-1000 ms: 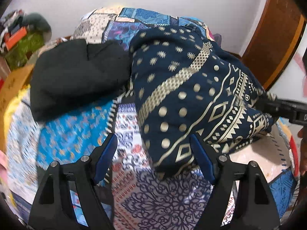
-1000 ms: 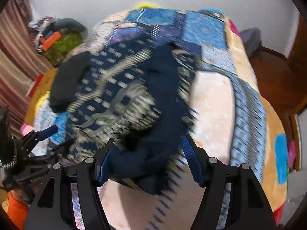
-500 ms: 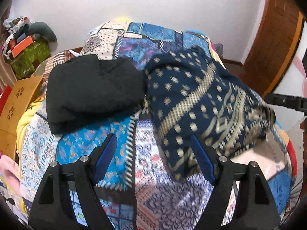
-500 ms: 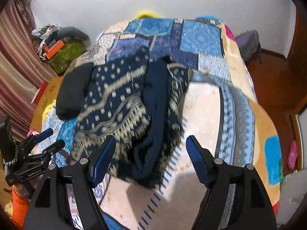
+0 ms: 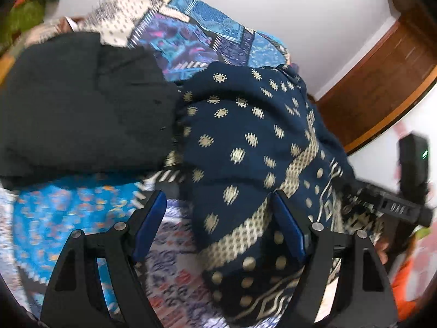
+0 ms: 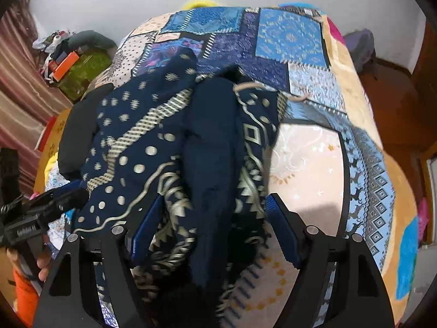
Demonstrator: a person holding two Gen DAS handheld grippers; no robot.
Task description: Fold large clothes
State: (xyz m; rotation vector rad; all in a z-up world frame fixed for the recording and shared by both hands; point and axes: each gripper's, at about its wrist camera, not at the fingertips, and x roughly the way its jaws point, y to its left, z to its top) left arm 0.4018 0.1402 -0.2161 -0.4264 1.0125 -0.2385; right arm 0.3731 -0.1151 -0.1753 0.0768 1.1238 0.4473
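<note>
Both grippers spread wide: left gripper (image 5: 218, 224), right gripper (image 6: 210, 227) over bunched navy patterned garment (image 6: 164, 147) on bed (image 6: 306, 164), black garment (image 5: 82, 104) beside.

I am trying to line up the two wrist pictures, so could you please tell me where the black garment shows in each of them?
Left wrist: the black garment fills the upper left, lying on the patchwork bedspread and touching the left edge of the navy patterned garment.
Right wrist: the black garment is a dark sliver at mid-left, mostly hidden behind the navy patterned garment.
Shared landmark: the navy garment's gold lattice band.
</note>
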